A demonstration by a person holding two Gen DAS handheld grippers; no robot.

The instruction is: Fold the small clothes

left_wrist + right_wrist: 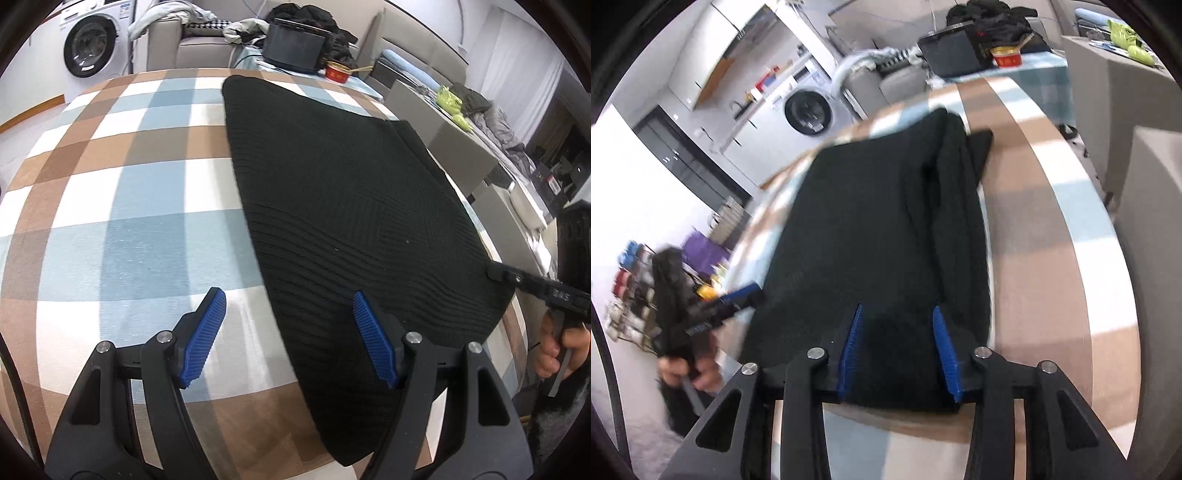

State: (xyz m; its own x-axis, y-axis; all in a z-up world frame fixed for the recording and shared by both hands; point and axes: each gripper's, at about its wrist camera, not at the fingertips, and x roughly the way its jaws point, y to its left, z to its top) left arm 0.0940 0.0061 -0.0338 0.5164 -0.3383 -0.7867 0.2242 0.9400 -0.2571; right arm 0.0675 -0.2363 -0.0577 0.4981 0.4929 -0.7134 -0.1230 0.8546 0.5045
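So: mid-fold | black knit (343, 206) flat on checked table (122, 192), 1 o'clock | left gripper (288, 339) jaws spread, empty | right gripper (897, 350) part-open astride near hem | next: pinch both corners, I reckon

Washing machine (92, 46), red tub (338, 72)
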